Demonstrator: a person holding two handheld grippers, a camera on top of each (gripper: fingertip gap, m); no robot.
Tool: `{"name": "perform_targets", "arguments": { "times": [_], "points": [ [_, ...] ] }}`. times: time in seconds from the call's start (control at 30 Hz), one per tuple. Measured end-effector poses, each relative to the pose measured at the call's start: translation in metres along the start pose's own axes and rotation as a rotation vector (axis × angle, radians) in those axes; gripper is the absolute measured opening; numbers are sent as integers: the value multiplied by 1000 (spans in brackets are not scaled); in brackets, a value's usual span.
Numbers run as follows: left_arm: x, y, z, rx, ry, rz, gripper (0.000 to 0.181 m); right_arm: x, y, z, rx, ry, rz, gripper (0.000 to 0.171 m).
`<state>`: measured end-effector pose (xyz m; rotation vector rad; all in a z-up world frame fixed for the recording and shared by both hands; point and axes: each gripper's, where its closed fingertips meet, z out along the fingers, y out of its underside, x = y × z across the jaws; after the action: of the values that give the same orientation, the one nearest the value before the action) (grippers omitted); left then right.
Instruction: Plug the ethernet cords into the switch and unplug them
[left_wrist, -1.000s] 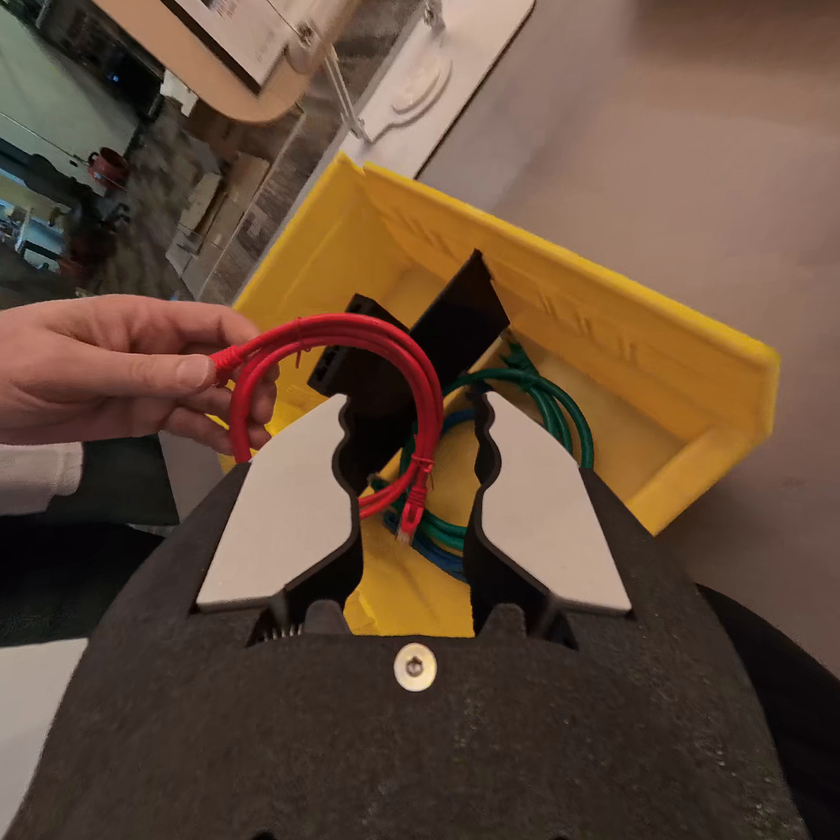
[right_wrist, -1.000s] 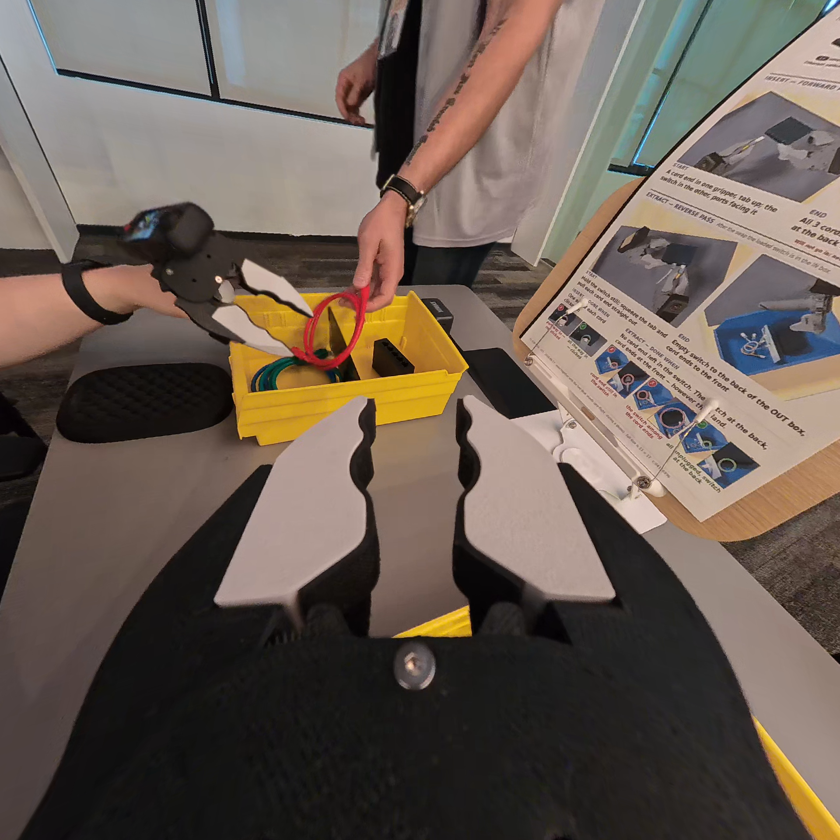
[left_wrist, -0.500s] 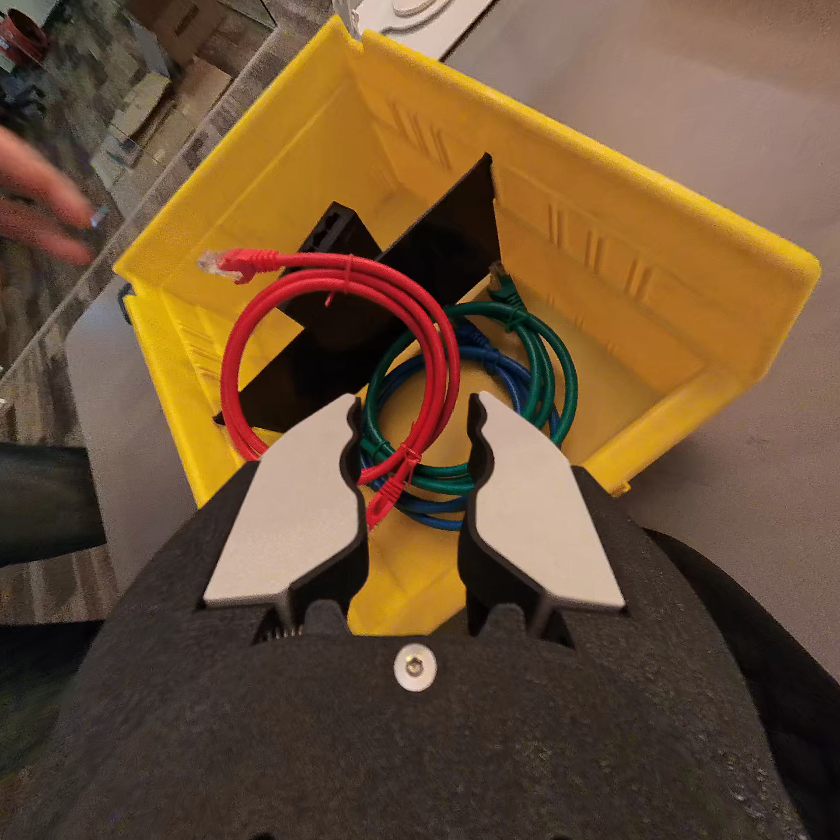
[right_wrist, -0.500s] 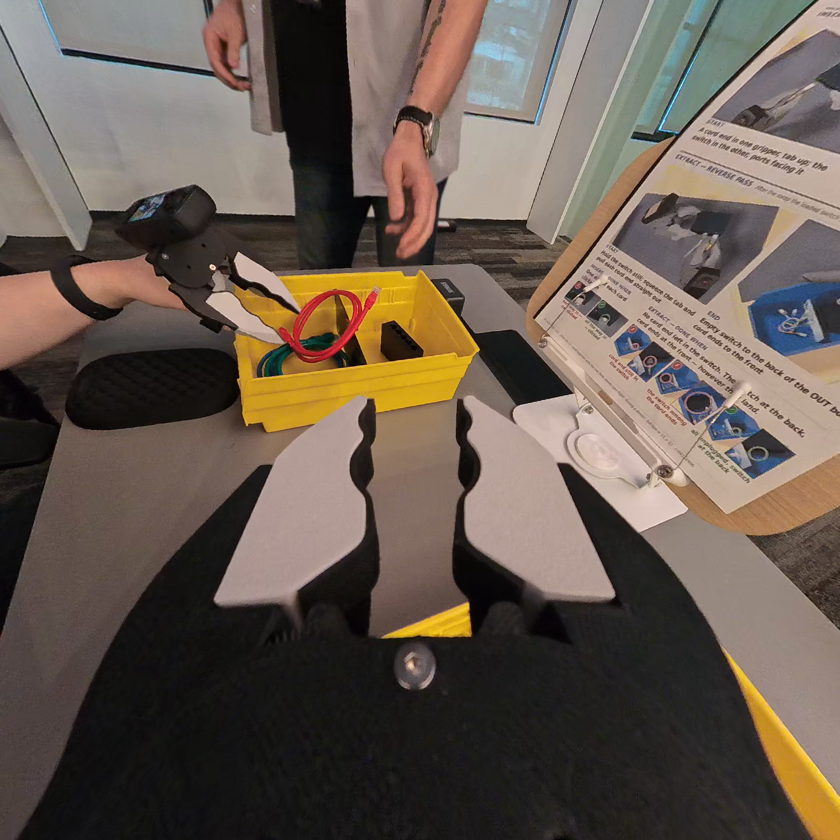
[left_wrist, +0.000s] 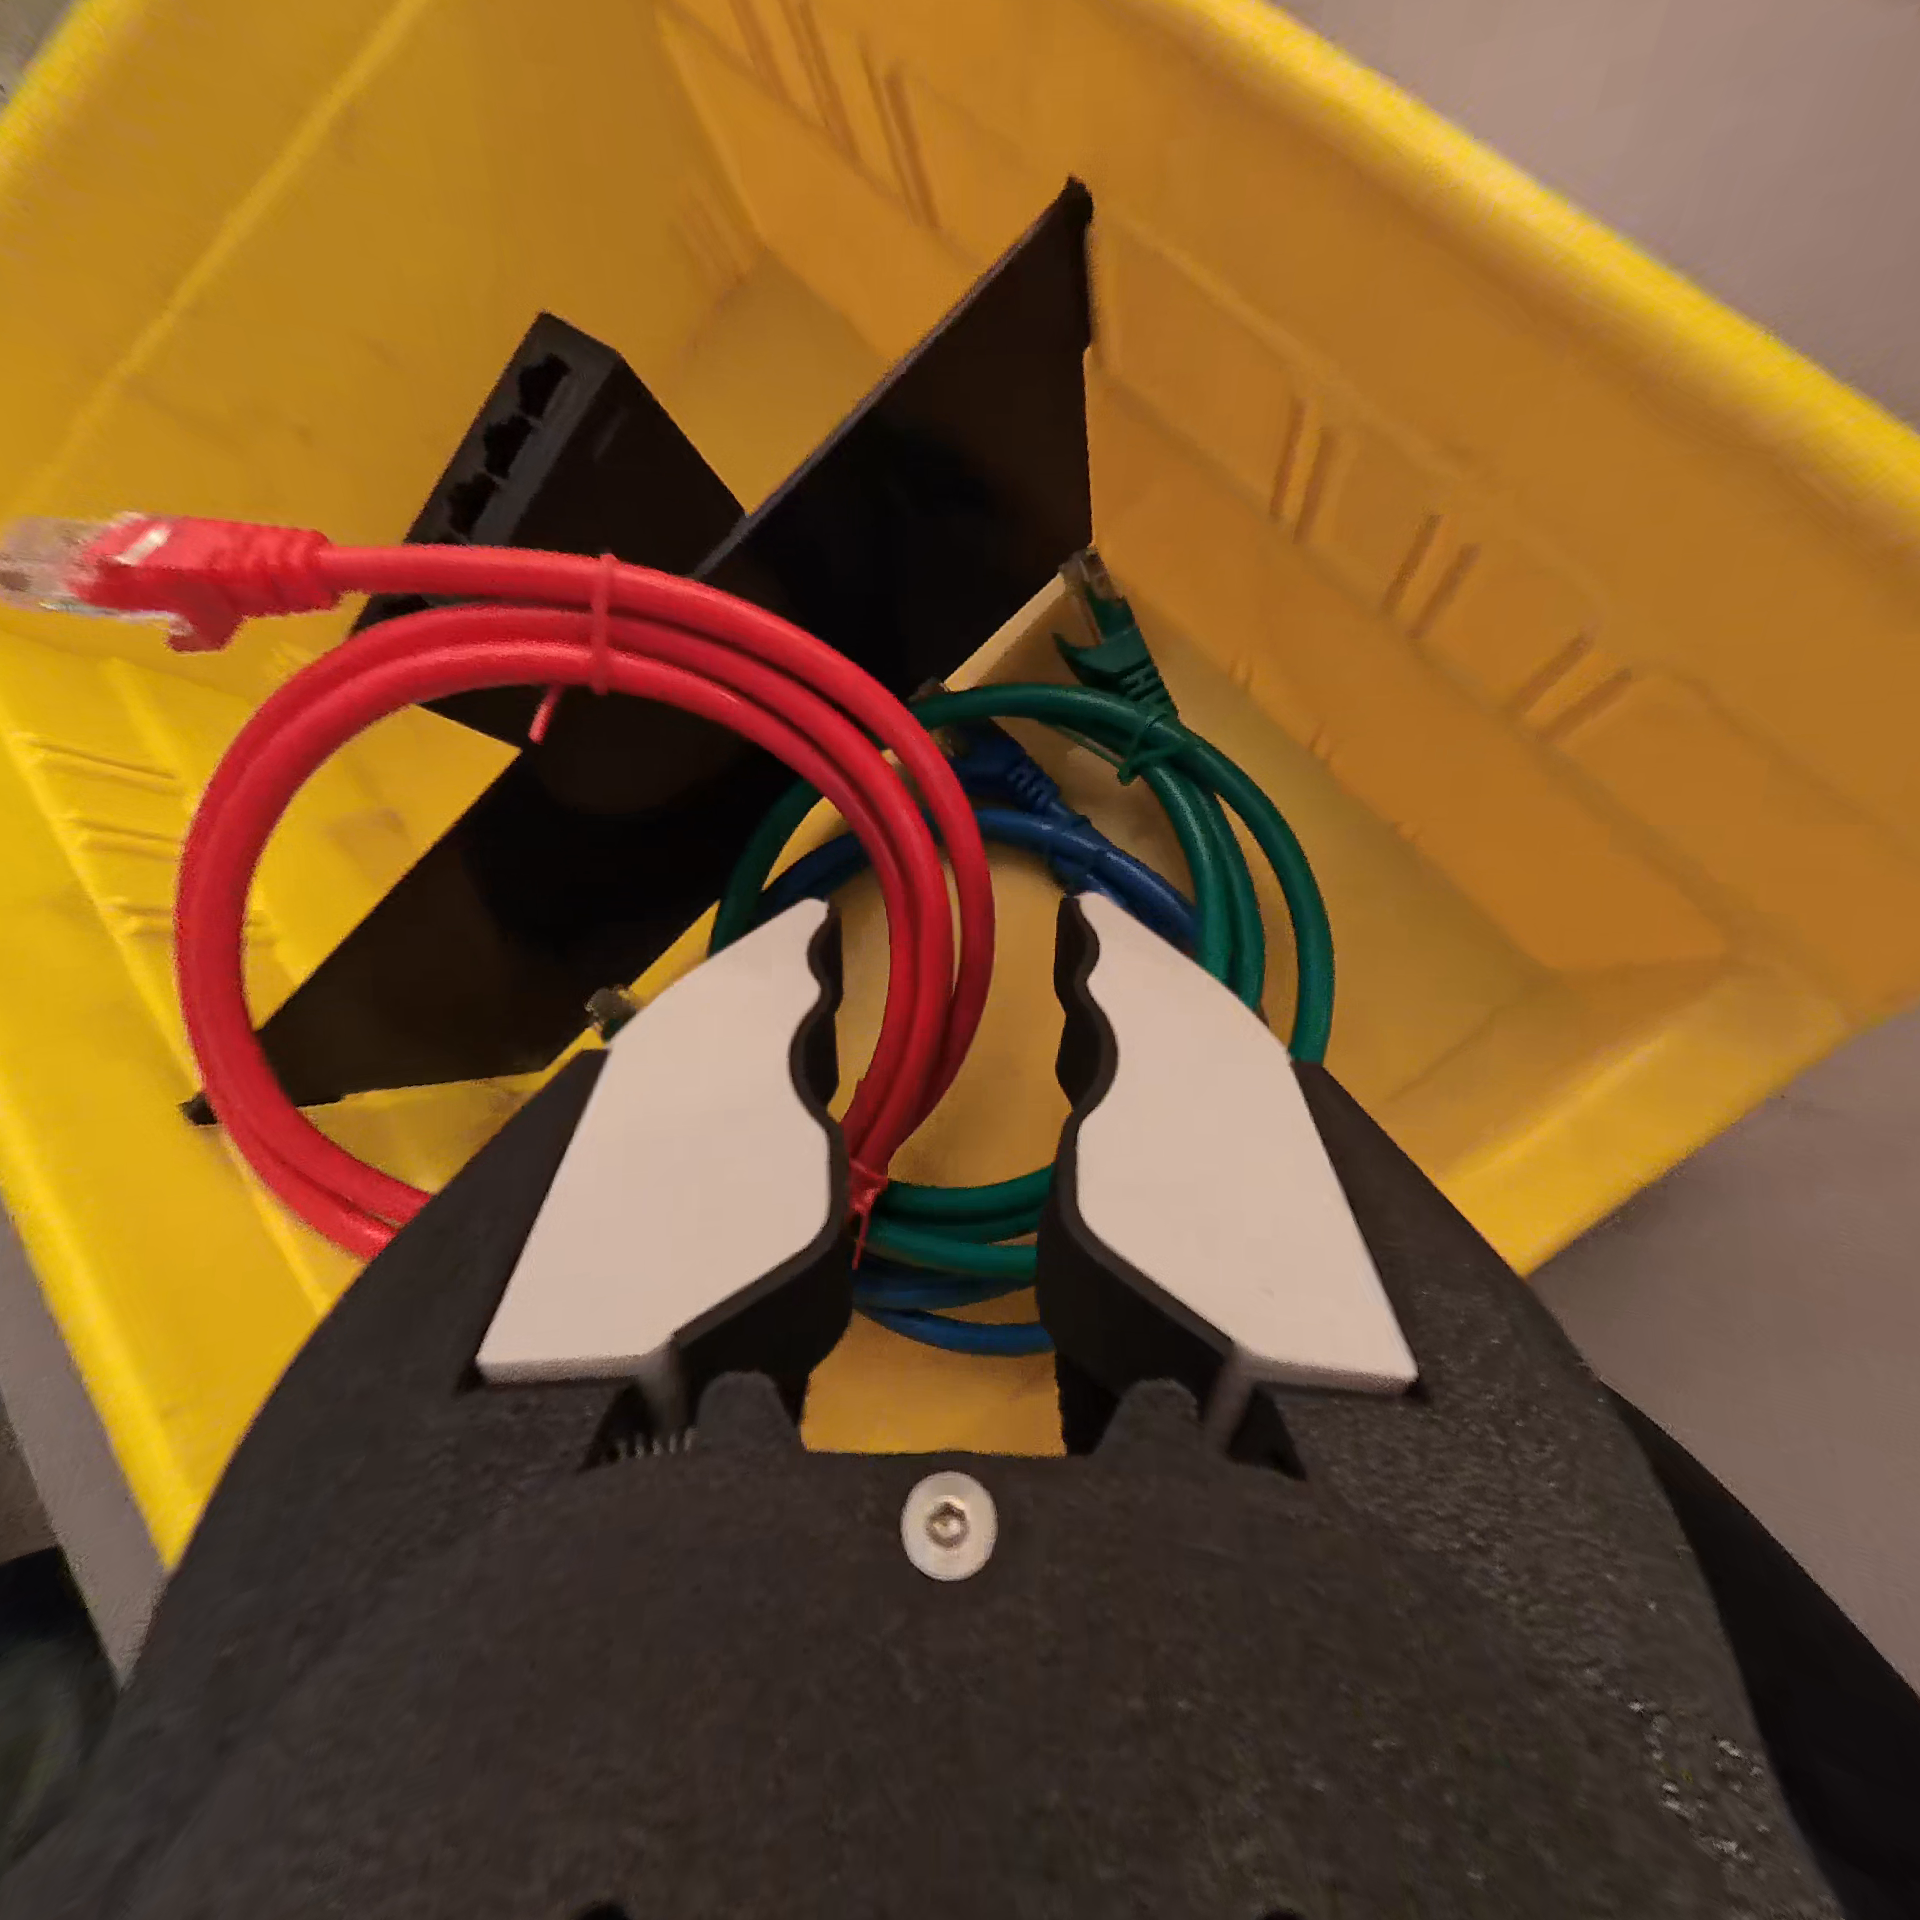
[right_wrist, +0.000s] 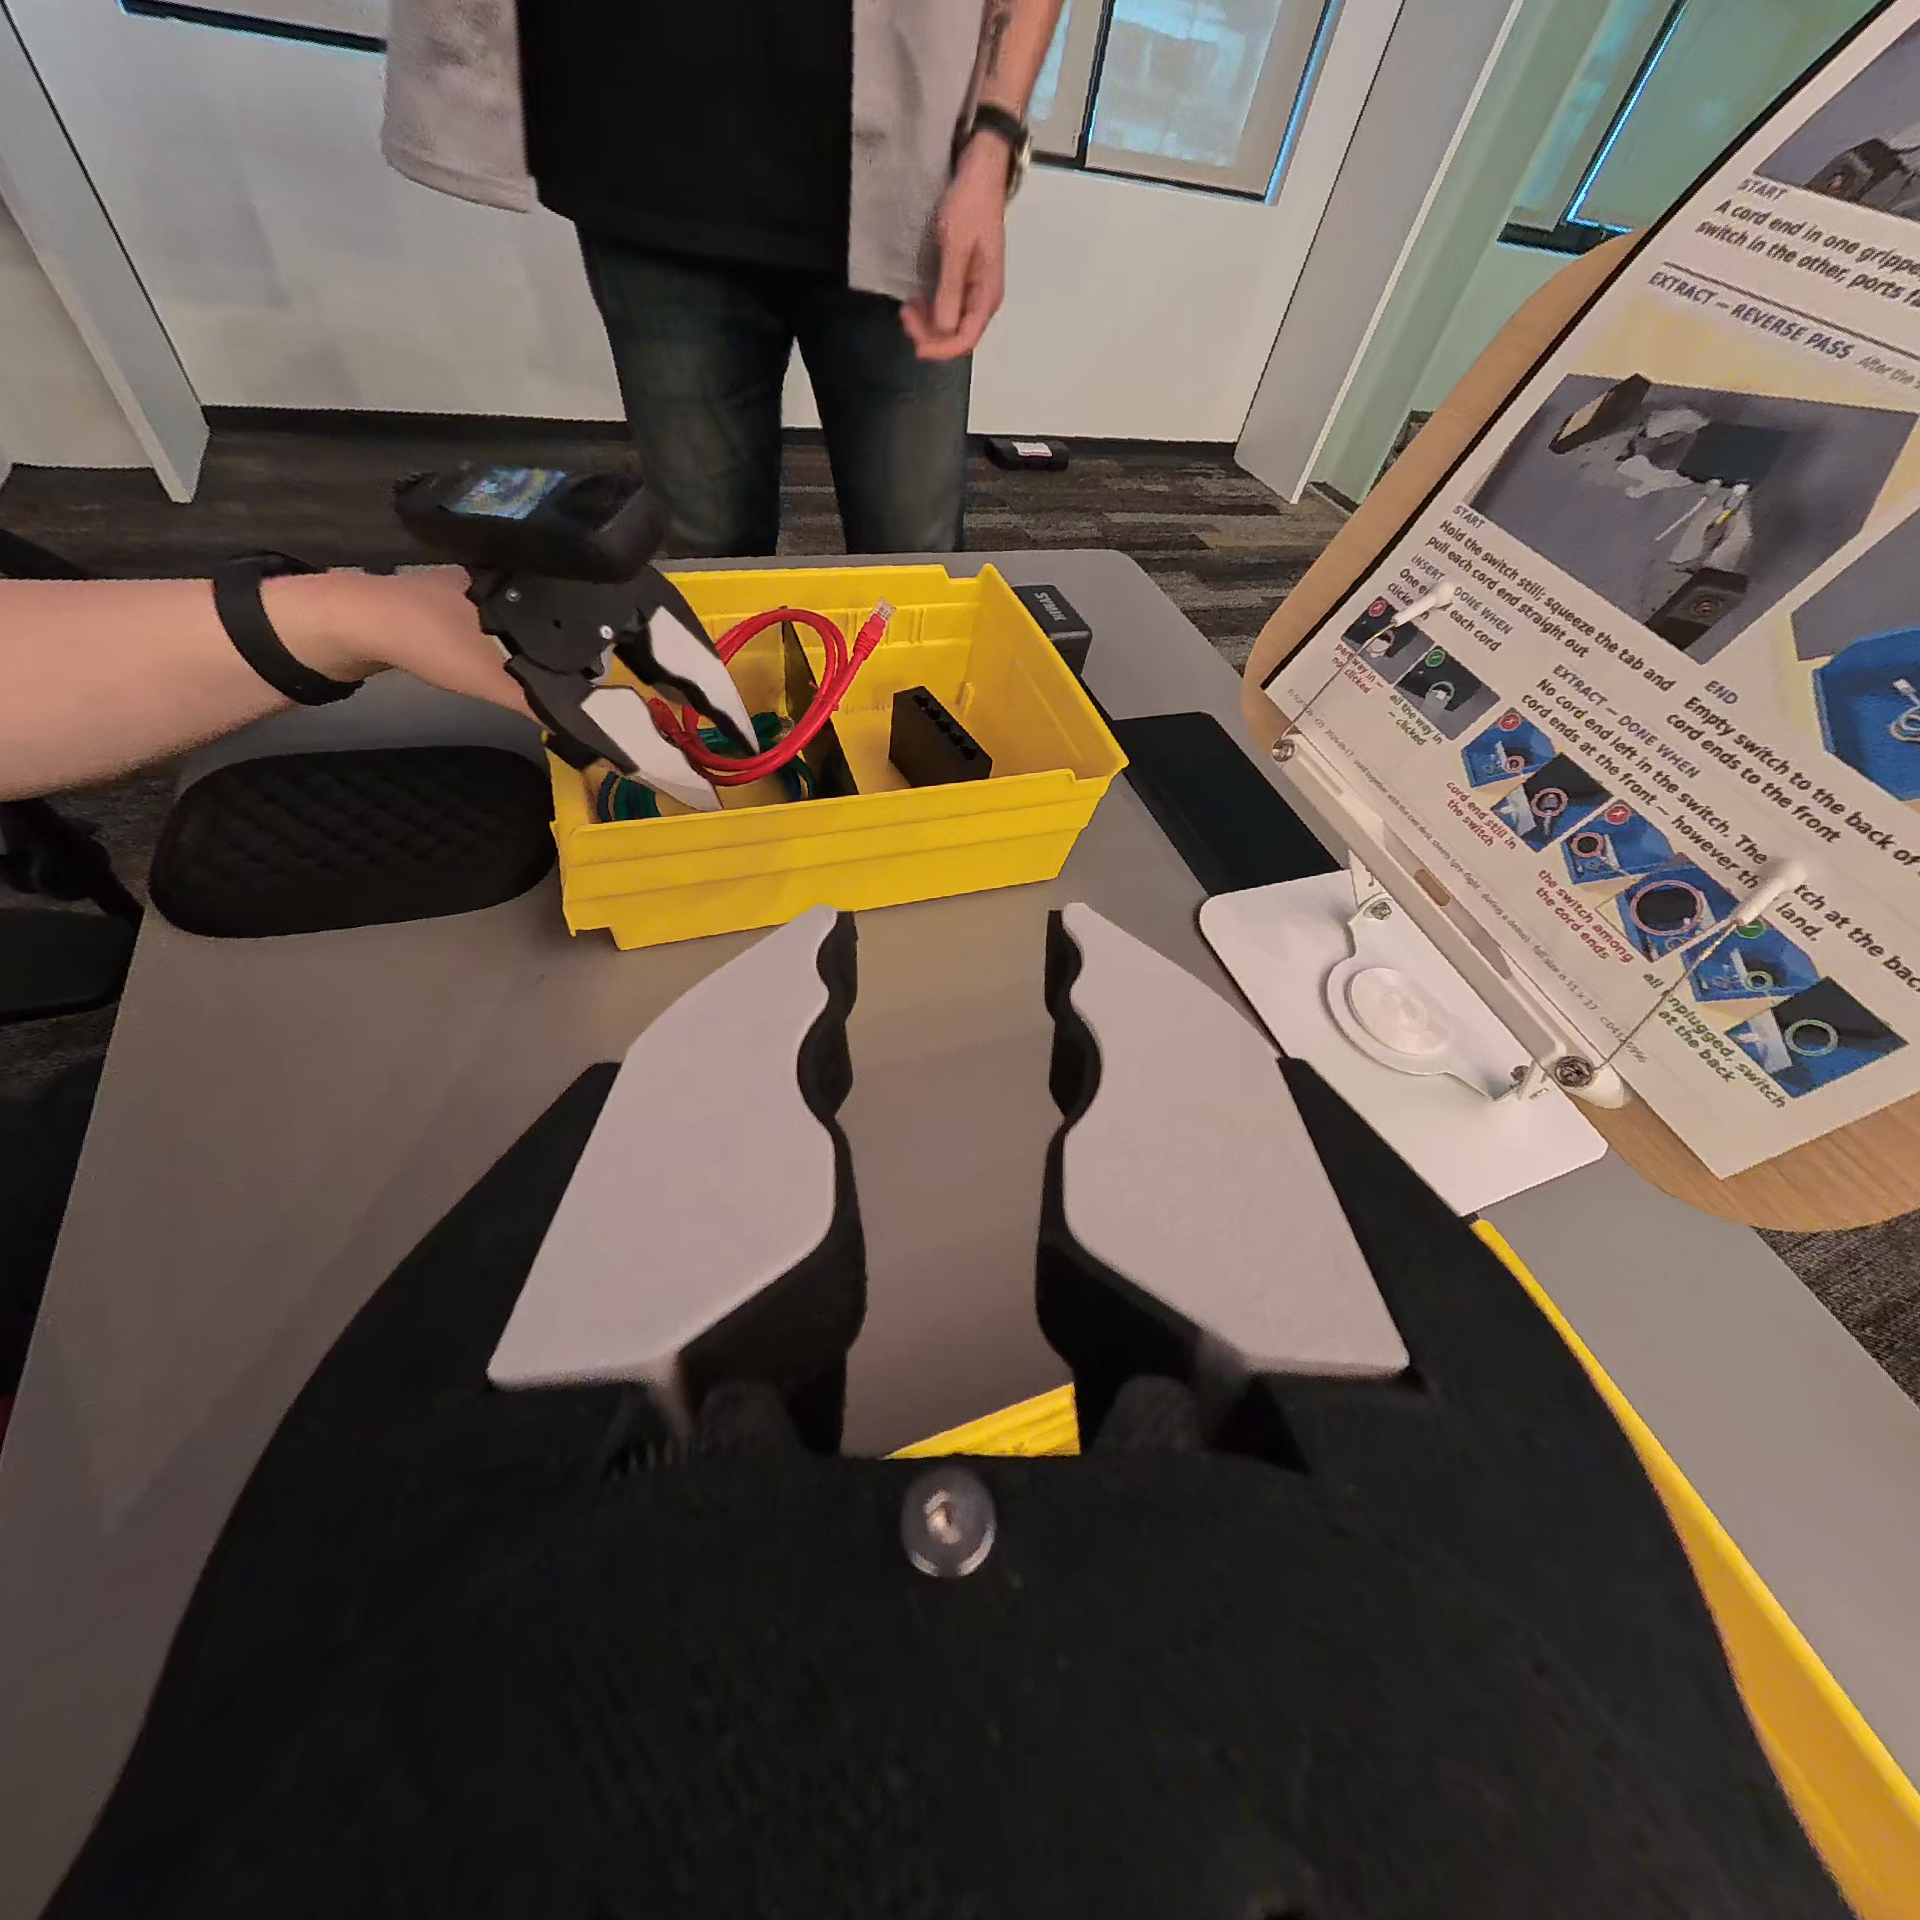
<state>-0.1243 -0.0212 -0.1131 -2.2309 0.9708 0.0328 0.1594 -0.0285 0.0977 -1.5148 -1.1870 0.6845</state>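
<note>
Left wrist view shows the left gripper (left_wrist: 943, 1023) inside the yellow bin (left_wrist: 1558, 436), fingers apart around the unclamped red cord (left_wrist: 582, 644), picking up; next, close, then carry toward the switch (left_wrist: 520, 436) behind the divider (left_wrist: 883, 499).

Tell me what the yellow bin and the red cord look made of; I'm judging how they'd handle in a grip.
The yellow bin looks like moulded hard plastic: one even colour, a mild sheen, ribs pressed into its walls. The red cord seems rubbery or vinyl-jacketed, smooth and slightly glossy, bending in a tied coil; its end plug looks like clear hard plastic. The left gripper is open around it.
</note>
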Motion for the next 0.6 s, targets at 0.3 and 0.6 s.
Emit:
{"name": "perform_targets", "arguments": {
  "times": [0.3, 0.6],
  "points": [
    [-2, -2, -10, 25, -12, 85, 13, 0, 5, 0, -2, -23, 30, 36],
    [35, 8, -66, -23, 205, 403, 13, -2, 6, 2, -24, -12, 8, 36]
  ]
}}
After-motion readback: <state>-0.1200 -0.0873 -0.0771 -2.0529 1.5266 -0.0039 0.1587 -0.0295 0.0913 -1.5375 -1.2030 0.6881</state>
